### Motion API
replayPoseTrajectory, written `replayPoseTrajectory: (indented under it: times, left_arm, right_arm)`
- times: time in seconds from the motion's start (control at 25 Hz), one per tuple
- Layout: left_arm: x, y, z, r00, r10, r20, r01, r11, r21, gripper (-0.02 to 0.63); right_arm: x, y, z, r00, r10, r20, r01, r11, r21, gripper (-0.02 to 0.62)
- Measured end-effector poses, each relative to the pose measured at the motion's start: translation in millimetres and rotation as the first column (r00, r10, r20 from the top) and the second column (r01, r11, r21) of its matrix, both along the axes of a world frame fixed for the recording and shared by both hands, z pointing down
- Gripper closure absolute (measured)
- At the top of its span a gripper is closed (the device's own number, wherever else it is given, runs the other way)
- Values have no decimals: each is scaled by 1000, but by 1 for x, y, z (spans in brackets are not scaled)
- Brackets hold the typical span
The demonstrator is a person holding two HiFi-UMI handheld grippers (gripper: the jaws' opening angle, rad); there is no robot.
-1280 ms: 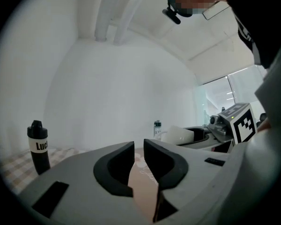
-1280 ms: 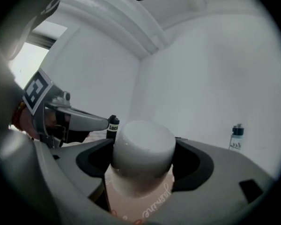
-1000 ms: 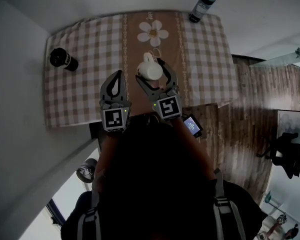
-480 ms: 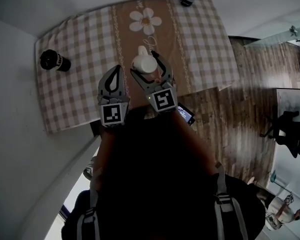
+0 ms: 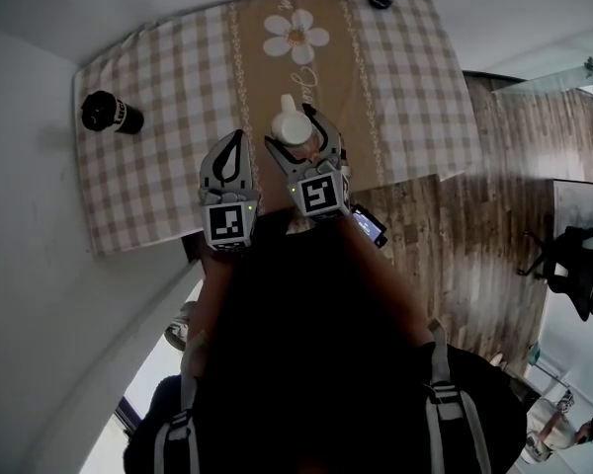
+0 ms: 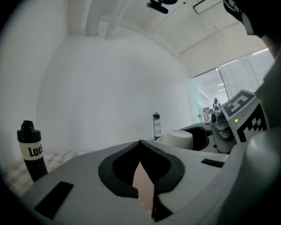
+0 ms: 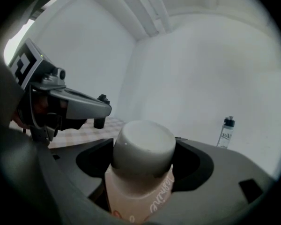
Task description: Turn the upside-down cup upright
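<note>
White cup (image 5: 292, 126), bottom up, over the tan runner (image 5: 277, 72) toward the table's (image 5: 158, 181) near edge, its axis vertical and its handle pointing to the far edge. It sits straight ahead inside the right gripper (image 5: 296, 134), whose wide jaws press a pad on each side; whether the rim rests on the cloth cannot be told. The left gripper (image 5: 234, 138), jaws together and empty, hangs just beside it to the left, so the turn-over likely falls to the right hand
</note>
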State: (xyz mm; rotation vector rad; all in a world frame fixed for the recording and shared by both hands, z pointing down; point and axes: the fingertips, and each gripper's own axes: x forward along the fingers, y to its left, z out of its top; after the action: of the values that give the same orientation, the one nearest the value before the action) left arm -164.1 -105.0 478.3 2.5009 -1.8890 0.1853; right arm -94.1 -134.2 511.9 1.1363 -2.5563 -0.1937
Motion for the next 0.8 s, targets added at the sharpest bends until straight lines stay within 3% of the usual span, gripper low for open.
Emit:
replayPoseTrajectory:
  times: [0.4, 0.8]
  left_arm:
    - [-6, -14, 9, 1000, 7, 25, -6, 1000, -26, 604]
    - [-5, -27, 5, 999, 28, 23, -27, 999, -22, 604]
  right_arm:
    - [-10, -15, 35, 1000, 7, -1, -7, 996, -89, 212]
    - [-18, -20, 67, 998, 1, -63, -11, 989, -149, 212]
